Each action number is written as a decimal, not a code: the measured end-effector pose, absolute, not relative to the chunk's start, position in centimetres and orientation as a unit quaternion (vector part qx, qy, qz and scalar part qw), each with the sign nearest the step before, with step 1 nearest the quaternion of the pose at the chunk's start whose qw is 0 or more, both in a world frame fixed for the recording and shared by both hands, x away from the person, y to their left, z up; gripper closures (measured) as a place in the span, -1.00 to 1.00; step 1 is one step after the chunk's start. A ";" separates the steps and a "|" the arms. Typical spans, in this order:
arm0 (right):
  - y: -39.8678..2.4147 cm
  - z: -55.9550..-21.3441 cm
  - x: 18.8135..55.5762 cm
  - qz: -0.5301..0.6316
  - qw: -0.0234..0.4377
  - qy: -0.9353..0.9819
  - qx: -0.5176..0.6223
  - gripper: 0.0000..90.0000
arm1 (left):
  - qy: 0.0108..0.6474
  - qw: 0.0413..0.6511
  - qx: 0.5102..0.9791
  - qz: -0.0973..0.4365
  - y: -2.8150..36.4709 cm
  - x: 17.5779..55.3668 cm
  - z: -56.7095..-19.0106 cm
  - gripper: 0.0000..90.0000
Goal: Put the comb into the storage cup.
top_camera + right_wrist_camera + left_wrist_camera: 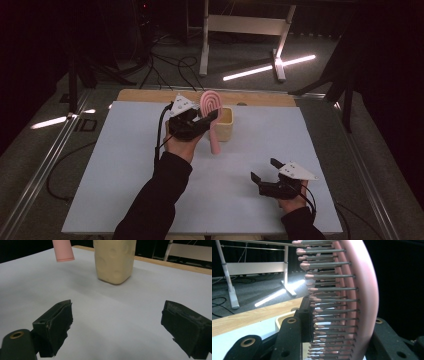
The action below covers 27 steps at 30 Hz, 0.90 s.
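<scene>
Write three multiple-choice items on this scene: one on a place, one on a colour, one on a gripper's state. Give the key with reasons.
1. Where does the cream container stand?
A. on the floor
B. on the white table sheet, toward its far edge
C. in the right gripper

2. What colour is the hairbrush?
A. pink
B. green
C. black

3. How is the right gripper?
A. shut on the brush
B. shut on the container
C. open, holding nothing

Key: 1 B, it sits on the sheet near the wooden edge; 2 A, head and handle are pink; 3 C, its jaws stand apart over bare sheet, while the left gripper clamps the brush.
</scene>
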State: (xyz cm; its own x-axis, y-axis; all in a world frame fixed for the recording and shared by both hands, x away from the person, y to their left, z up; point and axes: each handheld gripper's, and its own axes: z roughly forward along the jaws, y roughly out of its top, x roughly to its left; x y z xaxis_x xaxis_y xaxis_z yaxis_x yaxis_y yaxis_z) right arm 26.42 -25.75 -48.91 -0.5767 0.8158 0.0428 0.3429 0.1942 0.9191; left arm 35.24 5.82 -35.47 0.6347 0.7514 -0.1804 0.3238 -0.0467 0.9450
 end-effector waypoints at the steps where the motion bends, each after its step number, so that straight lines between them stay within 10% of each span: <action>1: -25.7 -48.9 26.4 0.497 0.237 0.736 0.394 -0.78 | 0.385 0.573 0.699 0.186 5.8 35.2 -35.5 0.42; 27: -25.5 -49.4 26.5 0.490 0.233 0.745 0.389 -0.75 | 0.394 0.577 0.688 0.197 6.1 36.7 -34.6 0.42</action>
State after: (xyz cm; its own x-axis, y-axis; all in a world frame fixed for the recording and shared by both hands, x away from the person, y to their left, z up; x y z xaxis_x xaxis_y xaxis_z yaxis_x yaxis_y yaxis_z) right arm 26.47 -25.46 -49.42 -0.5892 0.8073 0.0336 0.3499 0.2174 0.9112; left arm 36.68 6.13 -34.63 0.6120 0.7694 -0.1832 0.3144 -0.0241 0.9490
